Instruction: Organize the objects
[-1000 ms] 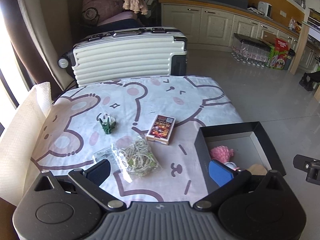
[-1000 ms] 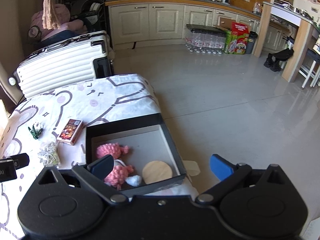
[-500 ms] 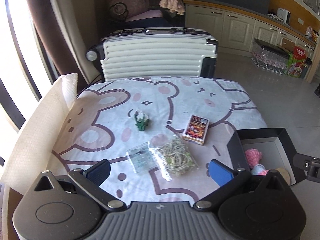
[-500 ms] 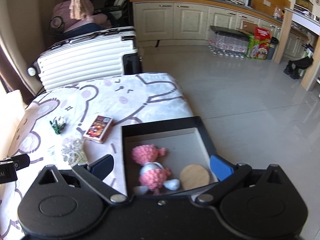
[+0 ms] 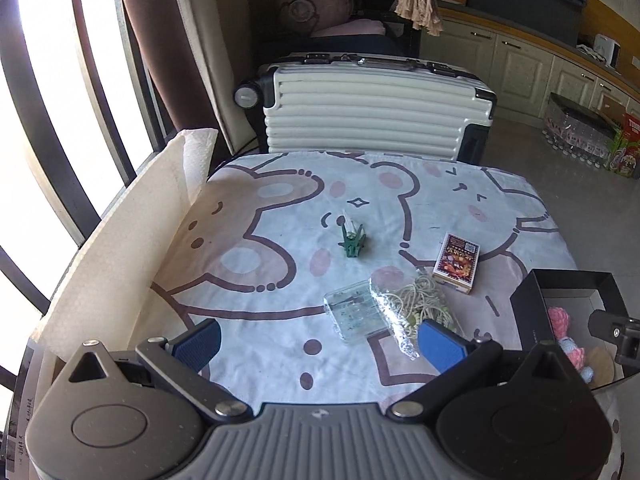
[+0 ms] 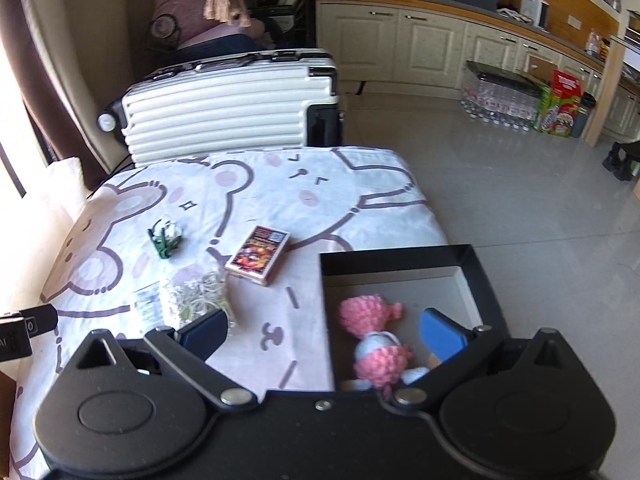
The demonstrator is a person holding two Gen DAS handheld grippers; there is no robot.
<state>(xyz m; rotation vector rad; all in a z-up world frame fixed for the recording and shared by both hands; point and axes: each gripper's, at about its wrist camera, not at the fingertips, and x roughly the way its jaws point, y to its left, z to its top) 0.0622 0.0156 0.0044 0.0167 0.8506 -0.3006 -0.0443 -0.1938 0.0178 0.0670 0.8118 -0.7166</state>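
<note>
Both grippers hang empty, jaws spread wide. The clear plastic case (image 5: 355, 312) lies just ahead of the left gripper (image 5: 319, 343), between its fingers. The right gripper (image 6: 322, 330) straddles the black box's (image 6: 404, 258) left wall.

One card box (image 5: 456, 257), one black box (image 6: 404, 264)

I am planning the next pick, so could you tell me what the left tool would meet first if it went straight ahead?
Probably the clear plastic case, which lies almost centred ahead of the open left tool; the bag of cord sits beside it, though depth is uncertain.
</note>
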